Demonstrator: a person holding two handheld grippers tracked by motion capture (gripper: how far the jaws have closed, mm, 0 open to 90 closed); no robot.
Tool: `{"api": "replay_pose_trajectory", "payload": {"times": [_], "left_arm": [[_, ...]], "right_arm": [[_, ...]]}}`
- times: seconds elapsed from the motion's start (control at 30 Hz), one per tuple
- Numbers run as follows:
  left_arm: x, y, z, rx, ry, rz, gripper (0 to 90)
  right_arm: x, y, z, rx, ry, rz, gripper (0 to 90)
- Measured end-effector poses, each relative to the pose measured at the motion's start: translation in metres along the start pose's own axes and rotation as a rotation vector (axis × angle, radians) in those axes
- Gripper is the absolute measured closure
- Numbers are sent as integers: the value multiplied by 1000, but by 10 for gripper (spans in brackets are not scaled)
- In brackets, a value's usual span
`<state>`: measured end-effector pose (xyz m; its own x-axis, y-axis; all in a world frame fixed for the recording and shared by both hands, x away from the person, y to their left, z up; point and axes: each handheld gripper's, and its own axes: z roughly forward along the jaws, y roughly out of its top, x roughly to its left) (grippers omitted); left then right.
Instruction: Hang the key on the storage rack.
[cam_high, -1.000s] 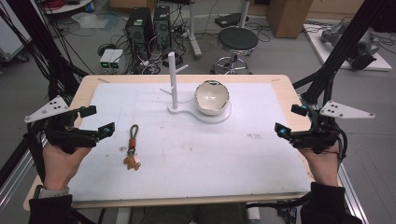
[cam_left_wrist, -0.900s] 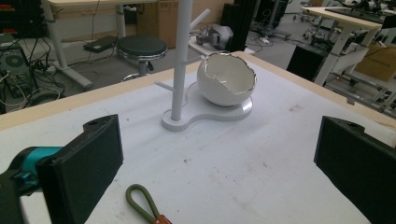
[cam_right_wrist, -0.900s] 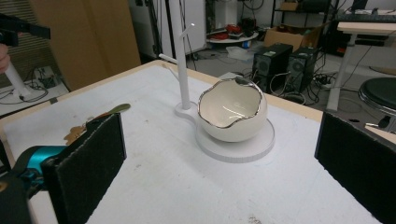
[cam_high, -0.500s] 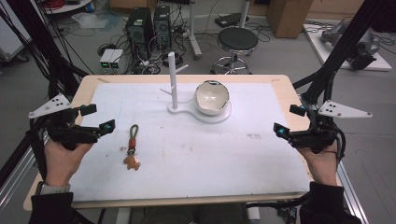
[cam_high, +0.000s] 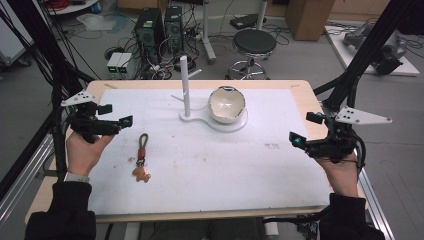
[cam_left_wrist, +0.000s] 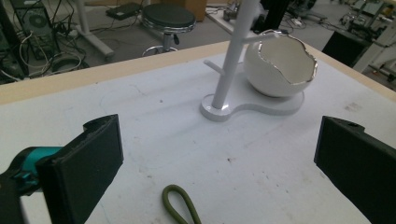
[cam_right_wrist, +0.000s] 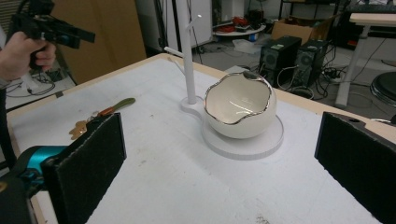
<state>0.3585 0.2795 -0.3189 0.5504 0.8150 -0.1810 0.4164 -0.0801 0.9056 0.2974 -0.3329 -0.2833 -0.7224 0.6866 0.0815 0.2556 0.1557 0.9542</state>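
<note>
Nearby — keychain (cam_high: 141, 159) beside left hand-held gripper (cam_high: 118, 121) — untouched.

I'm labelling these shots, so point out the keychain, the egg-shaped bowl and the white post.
keychain (cam_high: 142, 159): high view, on its strap near the tan charm.
egg-shaped bowl (cam_right_wrist: 239, 116): right gripper view, on its outer front wall.
white post (cam_high: 185, 85): high view, midway up the shaft.
</note>
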Motion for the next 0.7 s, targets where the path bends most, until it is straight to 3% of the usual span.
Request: {"api": "replay_pose_trajectory", "payload": {"times": [0.27,0.43,0.57,0.7], "left_arm": [[21,-4,16,5,-5,-41,17],[24,-6,21,23,7,-41,17],[27,-14,26,27,22,-65,17],[29,-22,33,68,45,-71,17]], "right_arm": [[1,0,3,11,10,0,10],[1,0,3,16,9,2,10],[1,-1,4,21,11,0,10],[1,-1,6,24,14,-1,10]]}}
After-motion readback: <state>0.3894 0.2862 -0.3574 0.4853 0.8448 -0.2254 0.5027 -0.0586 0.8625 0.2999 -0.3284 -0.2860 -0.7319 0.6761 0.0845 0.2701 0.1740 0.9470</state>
